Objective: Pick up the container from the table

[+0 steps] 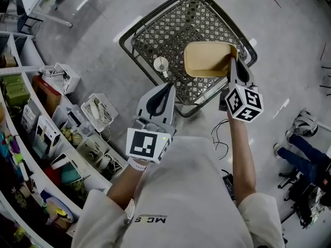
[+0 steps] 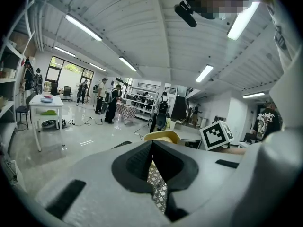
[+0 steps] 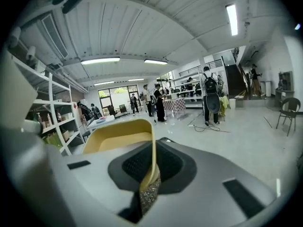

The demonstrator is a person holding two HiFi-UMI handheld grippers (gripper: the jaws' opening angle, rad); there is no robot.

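One yellow container, one mesh table, left gripper, right gripper.

Your right gripper covers the container's near corner; beyond your left gripper, 1 small white thing on the mesh desk is too small to tell.

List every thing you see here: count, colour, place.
container: one, yellow, over the mesh table
mesh table: one, dark wire, top centre
small round object: one, white, on the mesh table
shelving: one run, white, cluttered, left edge
bins: several, white, floor beside shelving
cable: one, dark, floor
bystander: one, blue trousers, right edge
left gripper: one, grey, jaws together, empty
right gripper: one, grey, shut on the container's rim
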